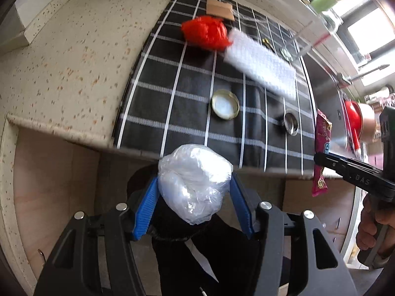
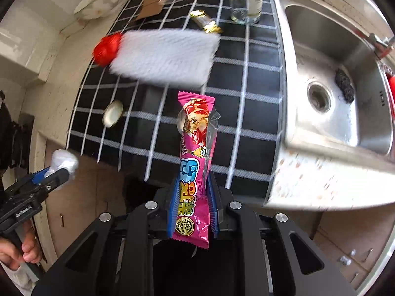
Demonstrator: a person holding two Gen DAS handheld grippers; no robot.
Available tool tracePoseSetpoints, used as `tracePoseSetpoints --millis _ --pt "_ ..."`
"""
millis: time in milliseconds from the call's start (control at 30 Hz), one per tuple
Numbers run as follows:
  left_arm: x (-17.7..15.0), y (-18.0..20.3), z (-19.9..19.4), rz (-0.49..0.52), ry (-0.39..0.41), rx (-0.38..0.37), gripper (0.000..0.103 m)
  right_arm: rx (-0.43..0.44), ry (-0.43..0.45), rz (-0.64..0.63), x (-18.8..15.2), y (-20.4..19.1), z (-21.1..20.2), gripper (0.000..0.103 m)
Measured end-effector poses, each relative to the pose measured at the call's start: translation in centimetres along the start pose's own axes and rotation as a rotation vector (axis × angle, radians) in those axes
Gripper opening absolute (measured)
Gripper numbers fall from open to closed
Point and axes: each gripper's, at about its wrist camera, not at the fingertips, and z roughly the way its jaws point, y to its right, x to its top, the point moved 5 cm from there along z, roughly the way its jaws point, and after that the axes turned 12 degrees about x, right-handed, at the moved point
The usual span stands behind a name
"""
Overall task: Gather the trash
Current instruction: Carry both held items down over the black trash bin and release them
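My left gripper [image 1: 195,180] is shut on a crumpled clear plastic bag [image 1: 195,180], held in front of the counter edge, off the cloth; it also shows in the right wrist view [image 2: 64,163]. My right gripper [image 2: 192,187] is shut on a pink snack wrapper [image 2: 195,162], held upright over the cloth's front edge; the wrapper shows in the left wrist view [image 1: 321,153]. On the black checked cloth [image 1: 177,103] lie a red crumpled bag [image 1: 205,32], a white towel [image 1: 261,64], a gold jar lid [image 1: 225,104], a small metal lid [image 1: 290,122], a cardboard piece [image 1: 219,11] and a gold candy wrapper [image 2: 206,21].
A steel sink [image 2: 333,79] with a dark scrubber [image 2: 344,85] lies right of the cloth. A glass [image 2: 245,2] stands at the cloth's far edge. A flowered bowl [image 2: 102,0] sits on the speckled counter [image 1: 61,61] at the back left. Cabinet fronts are below.
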Motion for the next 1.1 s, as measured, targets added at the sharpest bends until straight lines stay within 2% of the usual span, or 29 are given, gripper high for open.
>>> tracePoseSetpoints --millis 400,767,900,1100 --pt "-6.7 -2.0 3.0 0.052 -0.078 -0.06 0.057 0.095 -0.03 -0.042 -7.1 -5.4 2.8 0.018" --pt "-10.3 -2.6 7.8 0.095 -0.13 -0.128 0.057 0.238 -0.169 0.022 -10.9 -6.6 10.5 0.019" --pt "-11.2 -1.7 10.4 0.135 -0.179 -0.121 0.057 0.242 -0.212 0.046 -11.7 -6.2 13.5 0.019" --pt "-11.9 -2.2 13.5 0.134 -0.211 -0.107 0.057 0.219 -0.24 0.05 -12.2 -6.0 17.0 0.019"
